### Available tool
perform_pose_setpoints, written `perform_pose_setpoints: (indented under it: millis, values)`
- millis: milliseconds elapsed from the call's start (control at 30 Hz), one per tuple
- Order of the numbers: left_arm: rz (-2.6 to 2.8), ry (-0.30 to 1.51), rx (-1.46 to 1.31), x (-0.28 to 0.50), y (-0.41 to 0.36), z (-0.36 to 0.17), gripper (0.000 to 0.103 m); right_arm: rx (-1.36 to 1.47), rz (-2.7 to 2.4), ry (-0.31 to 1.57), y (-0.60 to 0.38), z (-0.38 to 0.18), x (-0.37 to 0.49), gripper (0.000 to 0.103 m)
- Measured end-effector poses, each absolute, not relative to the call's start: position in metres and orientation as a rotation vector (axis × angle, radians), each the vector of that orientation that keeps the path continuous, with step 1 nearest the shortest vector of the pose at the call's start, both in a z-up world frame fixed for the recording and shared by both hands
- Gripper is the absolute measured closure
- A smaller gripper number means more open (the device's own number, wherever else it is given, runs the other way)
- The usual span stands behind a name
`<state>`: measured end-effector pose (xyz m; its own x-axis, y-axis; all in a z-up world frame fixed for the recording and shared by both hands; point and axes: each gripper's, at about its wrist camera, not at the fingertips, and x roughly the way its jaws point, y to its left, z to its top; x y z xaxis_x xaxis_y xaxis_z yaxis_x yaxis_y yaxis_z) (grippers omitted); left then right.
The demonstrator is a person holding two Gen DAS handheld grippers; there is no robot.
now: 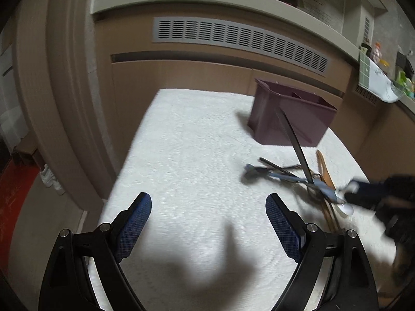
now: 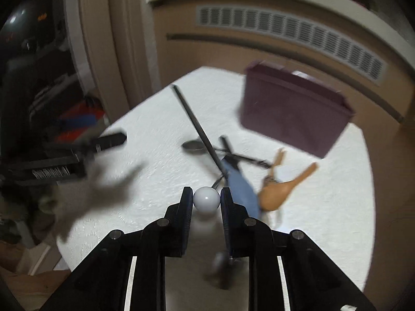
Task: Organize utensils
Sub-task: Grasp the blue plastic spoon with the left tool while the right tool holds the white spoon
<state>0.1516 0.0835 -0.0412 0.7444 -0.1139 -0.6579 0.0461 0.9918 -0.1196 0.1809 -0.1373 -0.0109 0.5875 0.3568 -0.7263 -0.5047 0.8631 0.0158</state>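
Observation:
A maroon utensil holder (image 1: 290, 114) (image 2: 293, 108) stands at the far right of the white table. A pile of utensils (image 1: 298, 178) lies in front of it: a long dark utensil (image 2: 197, 124), a blue-handled one (image 2: 240, 184), wooden spoons (image 2: 280, 189). My right gripper (image 2: 206, 197) is shut on a white round utensil end (image 2: 206, 199), held above the table beside the pile. It shows blurred in the left wrist view (image 1: 350, 191). My left gripper (image 1: 208, 207) is open and empty, above bare cloth left of the pile.
The white cloth-covered table (image 1: 194, 142) ends at a left edge with floor below. A beige cabinet with a vent grille (image 1: 238, 39) stands behind. A counter with clutter (image 1: 384, 77) is at far right.

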Motion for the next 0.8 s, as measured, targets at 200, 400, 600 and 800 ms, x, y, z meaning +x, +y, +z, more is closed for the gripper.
perform_pose_setpoints:
  millis: [200, 400, 600, 800]
  values:
    - [-0.156, 0.759, -0.055, 0.163, 0.053, -0.046, 0.014, -0.036, 0.441, 0.779, -0.183, 0.014, 0.219, 0.084]
    - [-0.202, 0.824, -0.086, 0.185, 0.037, -0.054, 0.017, 0.006, 0.396, 0.718, -0.212, 0.035, 0.225, 0.084]
    - [-0.334, 0.852, -0.017, 0.207, -0.002, -0.056, 0.037, 0.020, 0.349, 0.701, -0.243, 0.041, 0.224, 0.084]
    - [-0.468, 0.863, 0.129, 0.250, -0.044, -0.056, 0.041, 0.033, 0.312, 0.713, -0.262, 0.033, 0.224, 0.084]
